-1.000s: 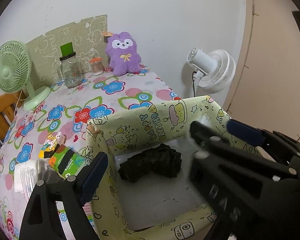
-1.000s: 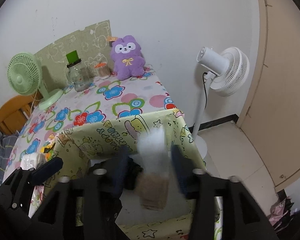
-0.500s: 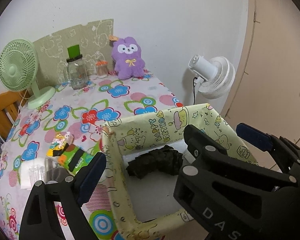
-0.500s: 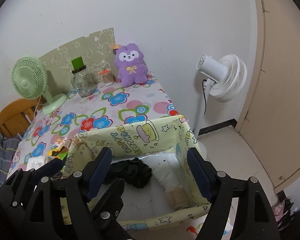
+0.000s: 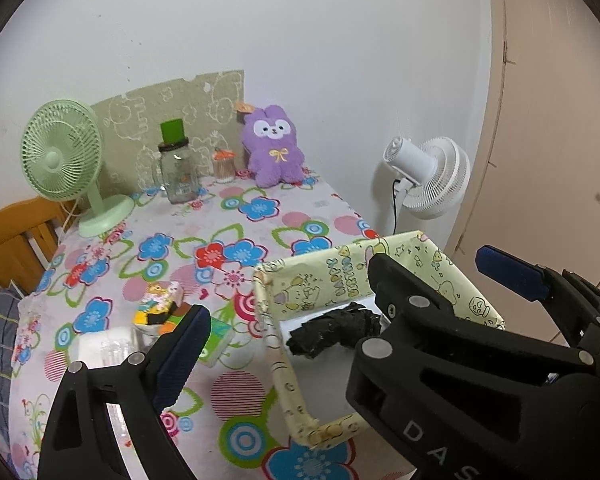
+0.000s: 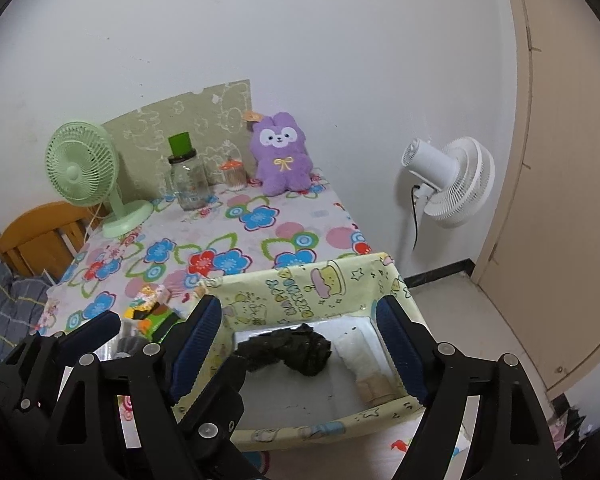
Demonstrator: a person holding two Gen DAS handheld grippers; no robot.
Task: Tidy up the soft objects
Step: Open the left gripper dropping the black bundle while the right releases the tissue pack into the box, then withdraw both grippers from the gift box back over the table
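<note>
A yellow cartoon-print box [image 6: 300, 292] [image 5: 324, 280] stands at the table's near right corner. Inside lie a crumpled black cloth [image 6: 288, 352] [image 5: 332, 330] and a white and tan soft item [image 6: 366, 364] against the right wall. A purple plush bunny [image 6: 282, 156] [image 5: 274, 146] leans on the wall at the table's far edge. My right gripper [image 6: 300, 352] is open and empty above the box. My left gripper [image 5: 348, 320] is open and empty above the box's left side; in the left wrist view the right gripper crosses in front of it.
On the floral tablecloth [image 5: 220, 240] stand a green desk fan [image 5: 66, 168], a glass jar with a green lid [image 5: 176, 168] and a small toothpick holder [image 5: 225, 166]. Snack packets [image 5: 168, 312] and a clear plastic item [image 5: 104, 346] lie left of the box. A white floor fan [image 6: 448, 180] stands right.
The right gripper has opened and let the white and tan item drop into the box. Both grippers have drawn back and up from the box.
</note>
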